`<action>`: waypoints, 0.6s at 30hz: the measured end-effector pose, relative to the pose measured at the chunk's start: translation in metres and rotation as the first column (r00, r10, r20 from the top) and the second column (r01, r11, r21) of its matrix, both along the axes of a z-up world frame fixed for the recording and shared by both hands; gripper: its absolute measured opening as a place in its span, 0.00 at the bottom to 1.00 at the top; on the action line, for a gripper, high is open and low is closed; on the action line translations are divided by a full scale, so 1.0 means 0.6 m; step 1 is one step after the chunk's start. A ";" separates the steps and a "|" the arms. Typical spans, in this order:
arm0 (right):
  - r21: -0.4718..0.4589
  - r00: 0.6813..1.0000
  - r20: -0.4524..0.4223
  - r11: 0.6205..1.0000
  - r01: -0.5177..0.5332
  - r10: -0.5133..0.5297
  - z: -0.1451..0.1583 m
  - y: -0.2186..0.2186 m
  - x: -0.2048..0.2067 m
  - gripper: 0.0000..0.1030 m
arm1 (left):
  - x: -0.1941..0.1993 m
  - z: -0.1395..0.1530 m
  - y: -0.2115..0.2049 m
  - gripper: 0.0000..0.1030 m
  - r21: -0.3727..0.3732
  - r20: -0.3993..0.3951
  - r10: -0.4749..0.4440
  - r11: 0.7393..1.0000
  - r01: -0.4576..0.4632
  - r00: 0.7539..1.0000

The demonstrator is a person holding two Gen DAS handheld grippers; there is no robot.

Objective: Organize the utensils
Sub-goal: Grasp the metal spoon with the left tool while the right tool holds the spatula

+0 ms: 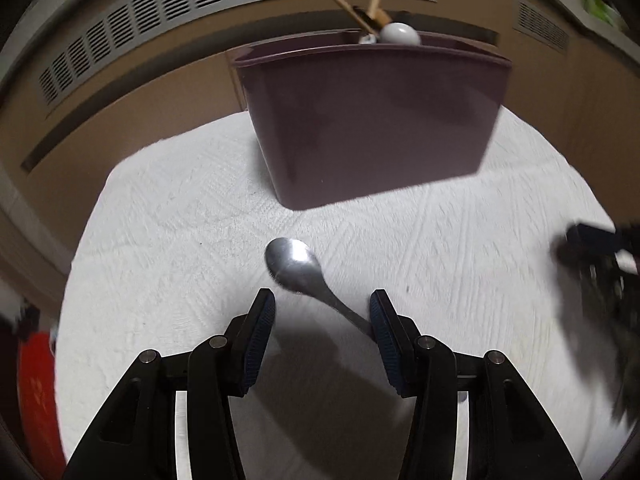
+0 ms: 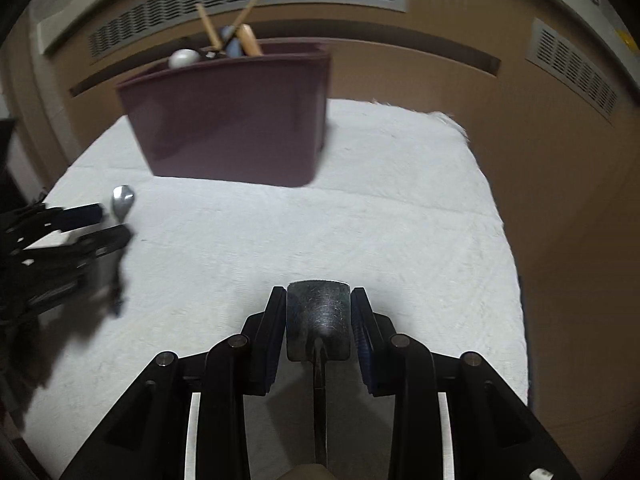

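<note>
From the left wrist, the left tongs [image 1: 322, 312] stand released over the white textured cloth [image 1: 160, 240], straddling the shiny metal spoon [image 1: 294, 266], its handle just beside one pad; closing on it looks like the next move. From the right wrist, the right tongs [image 2: 319, 322] grasp a flat scuffed metal spatula blade [image 2: 319, 320], seemingly bound for the maroon plastic utensil bin [image 2: 236, 120].

Left gripper [image 1: 322, 307], right gripper [image 2: 319, 312]: black angular linkage arms, round silver pivot pins, ribbed dark-blue finger pads [image 1: 259, 346], white strips beneath.
</note>
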State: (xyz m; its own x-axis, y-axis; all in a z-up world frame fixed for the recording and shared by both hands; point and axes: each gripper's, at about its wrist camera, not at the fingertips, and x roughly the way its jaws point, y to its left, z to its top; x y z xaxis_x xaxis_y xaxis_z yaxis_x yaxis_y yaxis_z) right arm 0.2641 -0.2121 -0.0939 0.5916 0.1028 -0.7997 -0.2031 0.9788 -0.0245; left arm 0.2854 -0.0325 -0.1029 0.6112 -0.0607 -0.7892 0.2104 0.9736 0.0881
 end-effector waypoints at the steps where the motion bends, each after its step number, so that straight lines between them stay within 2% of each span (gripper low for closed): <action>1: 0.005 1.000 -0.011 1.000 0.006 -0.006 -0.003 -0.003 0.001 0.28 | -0.005 0.000 0.012 0.51 0.016 0.002 -0.024 1.000 0.024 1.000; 3: 0.013 1.000 -0.023 1.000 0.006 -0.005 -0.007 -0.011 0.001 0.29 | -0.005 0.001 0.038 0.52 0.012 -0.013 -0.014 1.000 0.014 1.000; 6: 0.003 1.000 -0.011 1.000 0.006 -0.006 -0.010 -0.005 -0.001 0.29 | 0.016 -0.002 0.082 0.51 -0.137 -0.091 0.039 0.989 -0.052 0.995; 8: 0.004 1.000 -0.014 1.000 0.001 -0.001 -0.012 -0.004 -0.001 0.29 | 0.032 0.006 0.083 0.51 -0.197 -0.109 0.056 0.977 -0.077 0.992; 10: 0.001 1.000 -0.011 1.000 -0.002 0.002 -0.011 -0.004 -0.003 0.30 | 0.053 0.005 0.065 0.51 -0.186 -0.108 0.052 0.980 -0.071 0.993; 13: 0.015 1.000 -0.016 1.000 -0.006 0.006 -0.013 -0.010 -0.003 0.30 | 0.072 0.003 0.025 0.51 -0.097 -0.071 0.012 0.995 -0.019 0.997; 14: 0.024 1.000 -0.018 1.000 -0.008 0.008 -0.013 -0.013 -0.005 0.30 | 0.077 0.002 0.020 0.51 -0.089 -0.068 0.000 0.996 -0.006 0.998; 18: 0.057 1.000 -0.021 0.998 -0.020 0.022 -0.012 -0.026 -0.012 0.30 | 0.094 0.005 0.029 0.50 -0.130 -0.100 -0.006 0.992 -0.007 0.995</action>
